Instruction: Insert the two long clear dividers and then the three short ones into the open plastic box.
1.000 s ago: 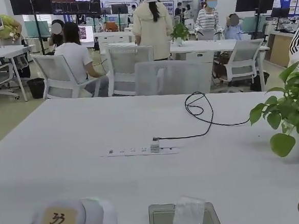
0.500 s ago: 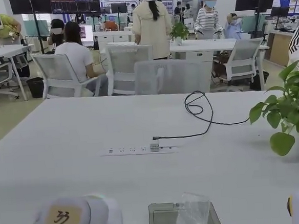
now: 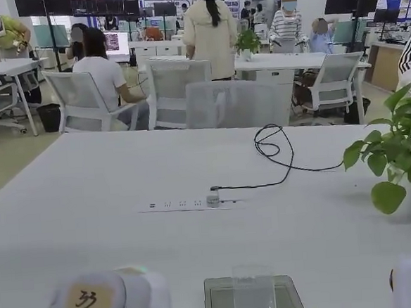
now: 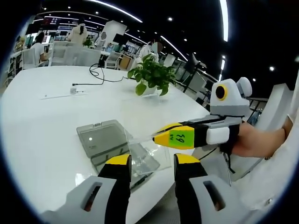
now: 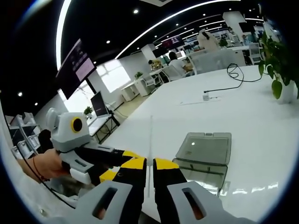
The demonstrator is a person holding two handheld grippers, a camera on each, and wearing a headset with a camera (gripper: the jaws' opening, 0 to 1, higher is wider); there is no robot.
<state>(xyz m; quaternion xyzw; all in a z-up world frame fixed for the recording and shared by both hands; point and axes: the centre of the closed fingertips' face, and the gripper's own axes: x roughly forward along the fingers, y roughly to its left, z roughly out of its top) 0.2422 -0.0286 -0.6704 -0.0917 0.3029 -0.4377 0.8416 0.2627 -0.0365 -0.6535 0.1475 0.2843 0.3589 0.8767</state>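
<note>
Clear divider (image 5: pixel 150 140) poised over the open box (image 5: pixel 205 148)
The right gripper (image 5: pixel 149 164) pinches it on edge so it can slide straight down; the left gripper (image 4: pixel 152 162) hovers alongside, jaws apart and empty, ready to steady it

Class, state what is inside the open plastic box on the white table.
The open plastic box shows a bare floor; the clear divider in the right gripper covers part of it.

The white table (image 3: pixel 89 204) is being lit brightly and evenly by ceiling strip lights (image 4: pixel 223 21); straight lines are being bowed towards both gripper views' edges.
</note>
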